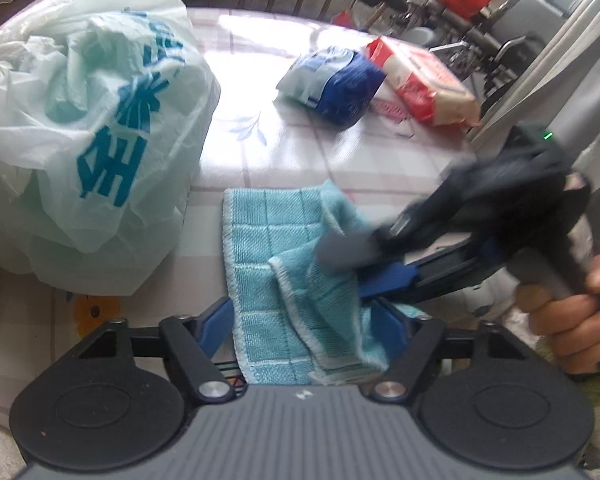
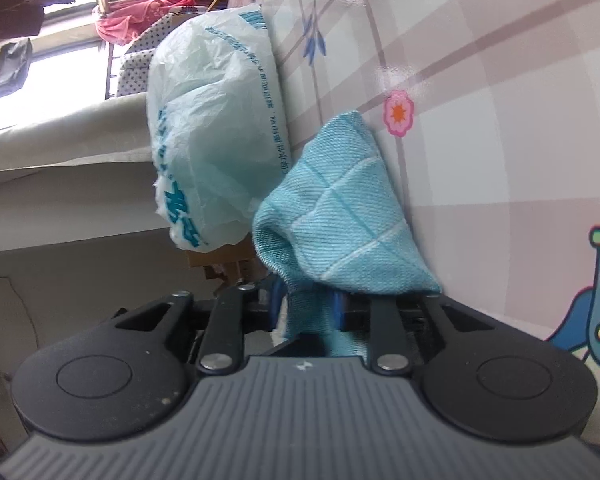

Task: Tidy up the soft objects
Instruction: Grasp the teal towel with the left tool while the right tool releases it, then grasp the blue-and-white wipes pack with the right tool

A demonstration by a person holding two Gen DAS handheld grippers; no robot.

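two grippers meet on one blue cloth (image 1: 296,280) in the left wrist view: it lies low in the centre of the frame on a checked, flower-printed tablecloth (image 1: 300,148), with its near end running down between the blue fingers (image 1: 214,326) of the left gripper (image 1: 304,330), which stand spread on either side of the fabric with a gap showing, so it looks released rather than clenched. from the right edge the right gripper (image 1: 354,268) reaches in, blurred, held by a bare hand (image 1: 572,320), and its tips pinch a raised fold of the cloth. a crumpled white plastic bag (image 1: 88,140) with blue print fills the upper left, just beside the cloth. toward the upper right lie a blue and white pack (image 1: 332,80) and a red and white pack (image 1: 424,84), touching each other and well apart from the cloth. in the right wrist view the scene is turned on its side: the tablecloth (image 2: 500,140) fills the right half, the blue cloth (image 2: 340,216) bunches up in the centre and its end is clamped between the narrow-set blue fingers (image 2: 338,306) of the right gripper (image 2: 306,306) at lower centre. the plastic bag (image 2: 212,120) sits left of centre, just beside the cloth.
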